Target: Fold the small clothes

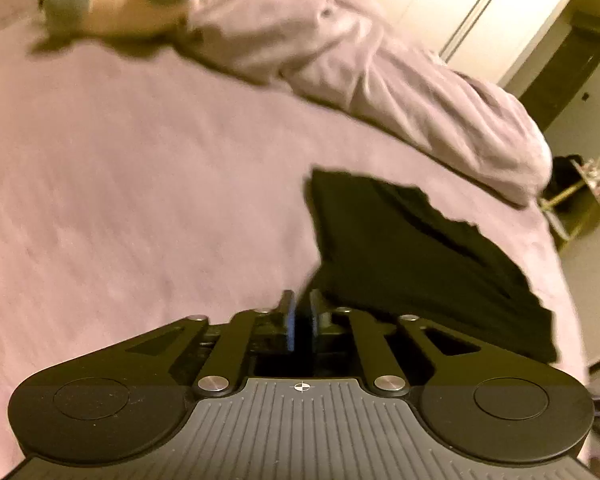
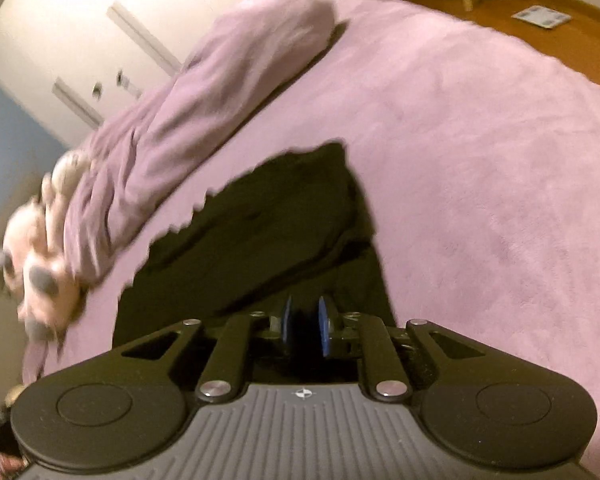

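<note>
A black garment (image 1: 412,252) lies on the pink bed cover (image 1: 140,184), partly lifted at its near edge. My left gripper (image 1: 302,320) has its blue pads nearly together and pinches the garment's near left edge. In the right wrist view the same black garment (image 2: 268,224) stretches away from my right gripper (image 2: 305,326), whose blue pads are closed on dark cloth at the garment's near right edge. Both views are motion-blurred.
A bunched pink duvet (image 1: 380,72) lies along the far side of the bed (image 2: 172,140). A plush toy (image 1: 116,0) lies beside it (image 2: 40,252). White wardrobe doors (image 2: 60,32) stand behind. Wooden floor (image 2: 500,20) lies past the bed's edge.
</note>
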